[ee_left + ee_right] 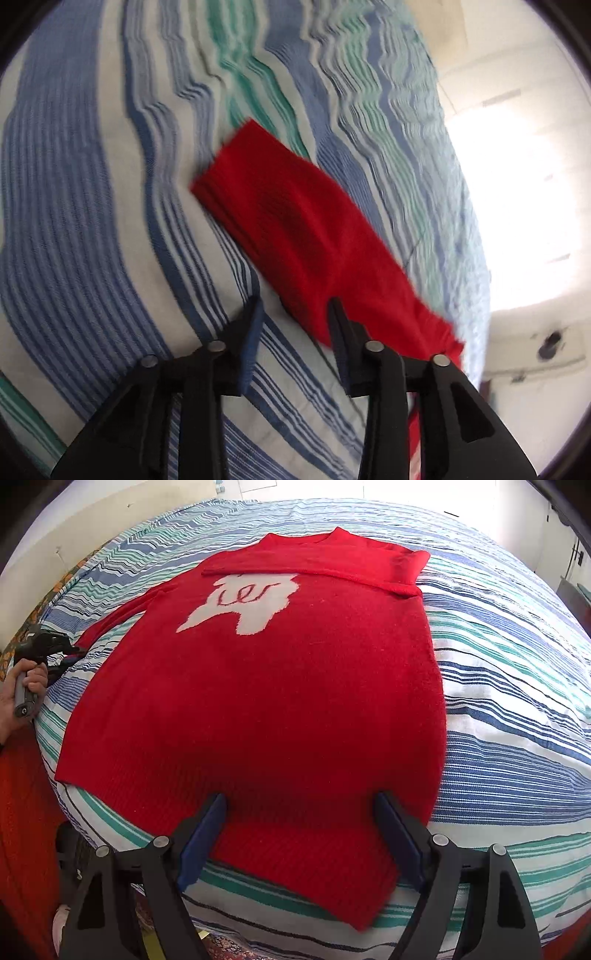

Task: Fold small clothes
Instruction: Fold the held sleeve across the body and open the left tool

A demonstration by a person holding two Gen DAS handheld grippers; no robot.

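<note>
One red sweater [258,701] with one white patch [243,602] on its chest lies flat on one striped bedspread [517,701]. One sleeve [317,566] is folded across the chest; the other sleeve [306,236] stretches out to the side. The right gripper [299,801] hovers low over the hem, jaws wide apart. The left gripper [295,306] points at the outstretched sleeve, jaws parted and empty, its handle held in one hand [26,690].
</note>
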